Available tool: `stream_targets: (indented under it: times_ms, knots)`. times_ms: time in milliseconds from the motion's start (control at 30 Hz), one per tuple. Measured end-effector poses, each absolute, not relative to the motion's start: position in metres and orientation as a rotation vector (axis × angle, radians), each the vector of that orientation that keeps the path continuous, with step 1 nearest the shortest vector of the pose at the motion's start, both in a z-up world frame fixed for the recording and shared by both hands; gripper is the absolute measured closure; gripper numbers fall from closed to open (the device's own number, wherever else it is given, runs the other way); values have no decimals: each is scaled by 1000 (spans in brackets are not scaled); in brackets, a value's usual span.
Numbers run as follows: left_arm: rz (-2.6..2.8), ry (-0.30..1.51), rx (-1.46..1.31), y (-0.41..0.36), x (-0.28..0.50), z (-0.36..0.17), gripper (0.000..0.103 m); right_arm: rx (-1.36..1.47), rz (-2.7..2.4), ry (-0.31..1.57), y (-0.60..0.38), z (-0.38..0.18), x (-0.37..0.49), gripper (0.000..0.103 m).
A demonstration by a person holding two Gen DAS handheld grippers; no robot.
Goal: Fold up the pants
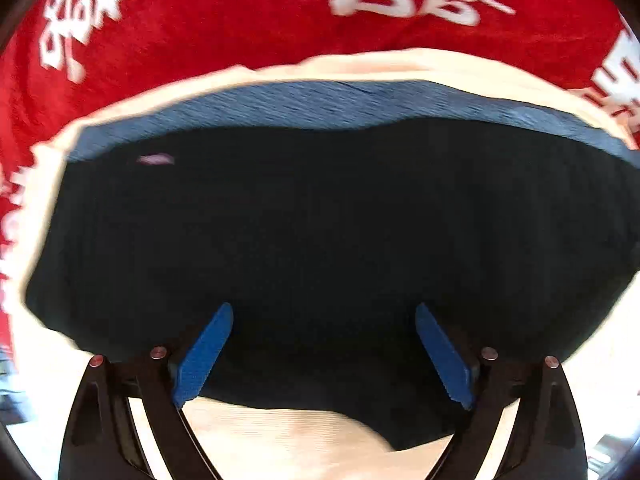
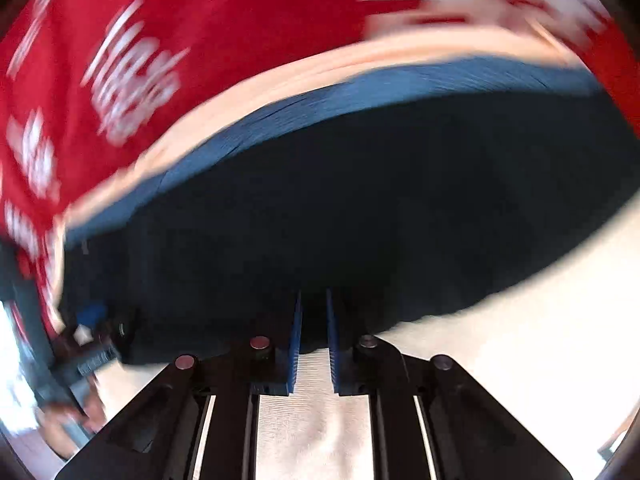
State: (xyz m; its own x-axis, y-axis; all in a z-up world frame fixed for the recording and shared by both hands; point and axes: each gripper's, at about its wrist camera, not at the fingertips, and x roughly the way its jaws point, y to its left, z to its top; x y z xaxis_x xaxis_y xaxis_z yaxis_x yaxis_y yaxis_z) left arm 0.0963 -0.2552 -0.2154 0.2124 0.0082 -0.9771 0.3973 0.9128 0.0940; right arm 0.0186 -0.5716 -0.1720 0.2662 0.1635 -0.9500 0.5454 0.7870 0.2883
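Observation:
The dark navy pants (image 1: 320,220) lie folded flat on a cream ribbed cover (image 1: 280,436), with a lighter blue band (image 1: 320,102) along their far edge. My left gripper (image 1: 324,308) hangs over the near part of the pants, jaws wide open, nothing between its blue pads (image 1: 204,356). In the right wrist view the same pants (image 2: 380,208) fill the middle. My right gripper (image 2: 313,296) points down at their near edge, pads (image 2: 294,356) drawn to a thin slit. No cloth shows pinched in the slit; the tips are over dark fabric.
A red blanket (image 1: 240,20) with white characters lies beyond the pants, also in the right wrist view as a red blanket (image 2: 240,20). Bare cream cover (image 2: 520,340) spreads to the right. At the lower left a blurred hand (image 2: 60,420) holds the other gripper.

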Motion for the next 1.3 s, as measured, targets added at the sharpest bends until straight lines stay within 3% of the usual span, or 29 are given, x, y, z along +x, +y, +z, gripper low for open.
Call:
stream_targets:
  times_ms: [200, 433, 467, 833, 1067, 1300]
  knots:
    - [-356, 1245, 270, -312, 139, -182, 9, 624, -130, 1233, -568, -157, 76, 87]
    - [-295, 1250, 289, -375, 174, -228, 9, 465, -54, 1295, -563, -192, 129, 88]
    - [-276, 1251, 268, -373, 176, -229, 9, 483, -51, 1286, -575, -196, 126, 93]
    - [-206, 1194, 347, -390, 181, -234, 9, 485, -386, 1210, -724, -187, 82, 92]
    - [-226, 1188, 375, -404, 143, -200, 9, 539, -482, 1148, -735, -140, 18, 77]
    - [-258, 1232, 416, -402, 80, -210, 9, 553, -564, 1226, -733, -150, -50, 77]
